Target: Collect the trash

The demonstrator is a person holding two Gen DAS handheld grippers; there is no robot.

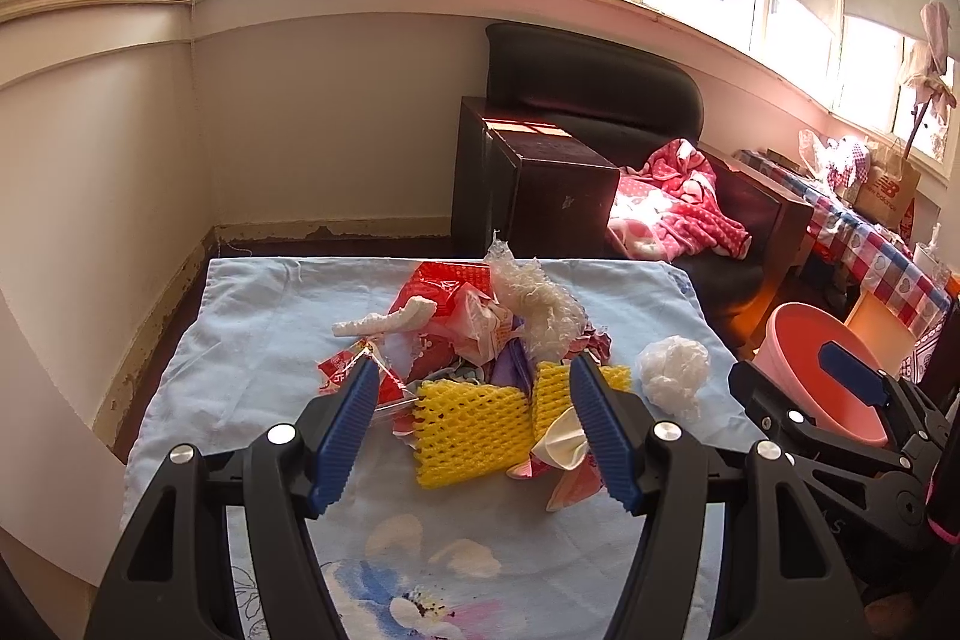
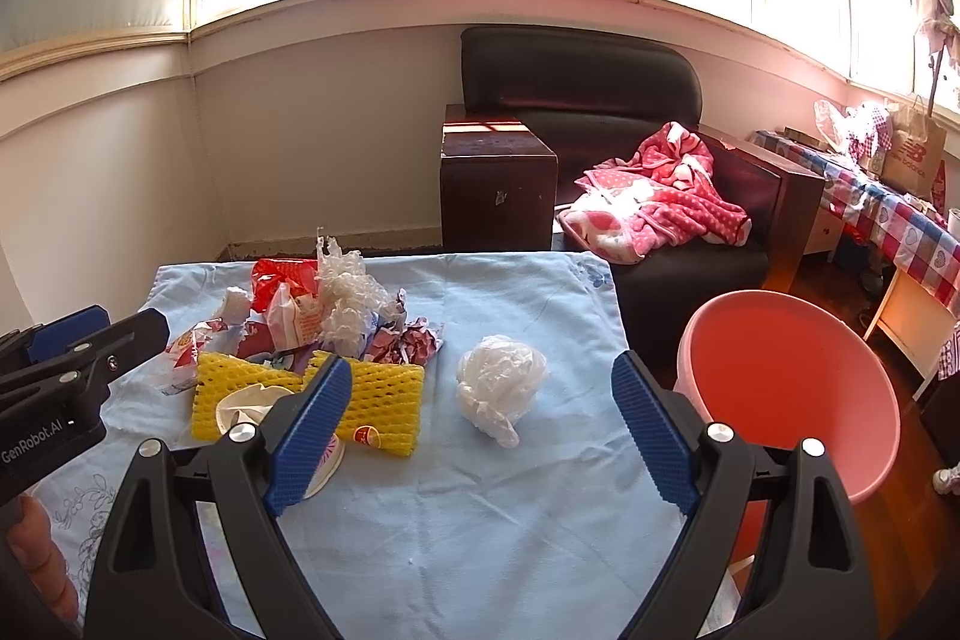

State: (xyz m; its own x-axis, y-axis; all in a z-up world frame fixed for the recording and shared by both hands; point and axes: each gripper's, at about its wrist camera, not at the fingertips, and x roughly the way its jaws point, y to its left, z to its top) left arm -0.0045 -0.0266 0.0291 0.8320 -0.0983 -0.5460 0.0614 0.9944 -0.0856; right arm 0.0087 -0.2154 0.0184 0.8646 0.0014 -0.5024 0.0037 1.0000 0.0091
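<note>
A heap of trash lies on a table with a light blue cloth: yellow foam nets, red wrappers, a clear crumpled plastic and a crushed paper cup. A white crumpled plastic ball lies apart on the right. My left gripper is open, its fingers either side of the yellow nets, just short of them. My right gripper is open, short of the white ball. A pink bucket stands to the right of the table.
A dark armchair with a pink blanket and a dark wooden box stand behind the table. A checked-cloth table with bags is at the far right. The wall runs along the left.
</note>
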